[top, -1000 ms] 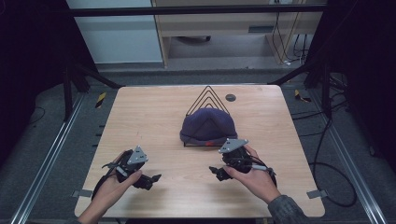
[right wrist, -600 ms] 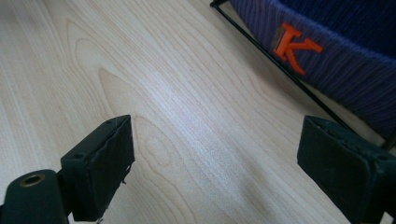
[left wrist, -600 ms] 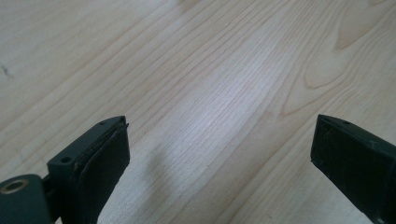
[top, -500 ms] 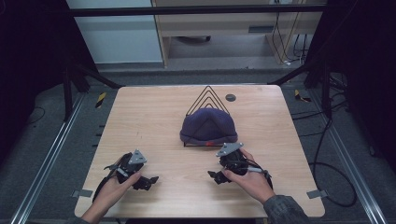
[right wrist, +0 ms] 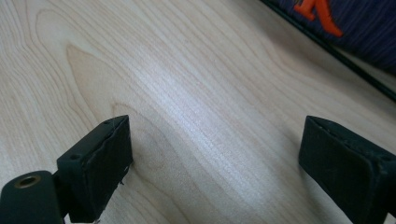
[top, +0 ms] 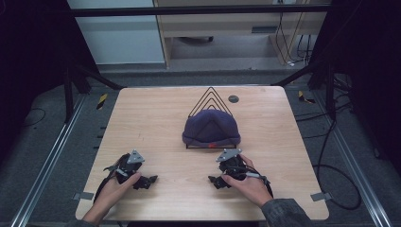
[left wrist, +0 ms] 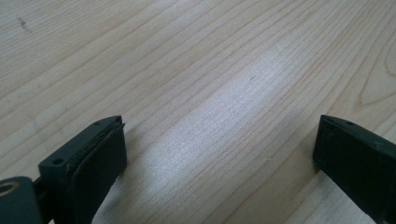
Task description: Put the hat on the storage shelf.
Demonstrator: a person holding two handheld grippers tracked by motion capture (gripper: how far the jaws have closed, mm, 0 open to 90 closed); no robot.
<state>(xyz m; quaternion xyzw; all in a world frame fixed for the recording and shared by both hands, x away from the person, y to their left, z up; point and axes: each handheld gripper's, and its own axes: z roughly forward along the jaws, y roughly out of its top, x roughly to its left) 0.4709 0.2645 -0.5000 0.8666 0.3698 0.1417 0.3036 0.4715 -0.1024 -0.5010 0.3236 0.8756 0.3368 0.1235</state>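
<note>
Since a second ago both grippers have drawn back toward the near edge of the table point(top: 142, 118) and sunk lower; the right one has pulled away from the hat toward the person. The left gripper point(top: 150, 180) rests on the near left part of the wood, held by the left hand point(top: 111, 191). In the left gripper view its jaws stand wide apart with bare wood grain between them and nothing held. The right gripper point(top: 213, 181) lies at near centre-right under the right hand point(top: 248, 187), its jaws also spread wide over empty wood in the right gripper view.

The dark purple knit hat point(top: 211, 127) sits at the middle of the table, draped over a black wire rack point(top: 211, 96) whose triangular peaks rise behind it on the far side. It is just beyond the right gripper, not touched by it. In the right gripper view the hat's ribbed edge point(right wrist: 355, 28) fills the far right corner, with part of an orange embroidered mark point(right wrist: 320, 16) on it; the mark is cut off and cannot be read. A thin black rod of the rack point(right wrist: 327, 51) runs along the wood beside the hat. A small dark round disc point(top: 233, 99) lies on the far part of the table, right of the rack.
</note>
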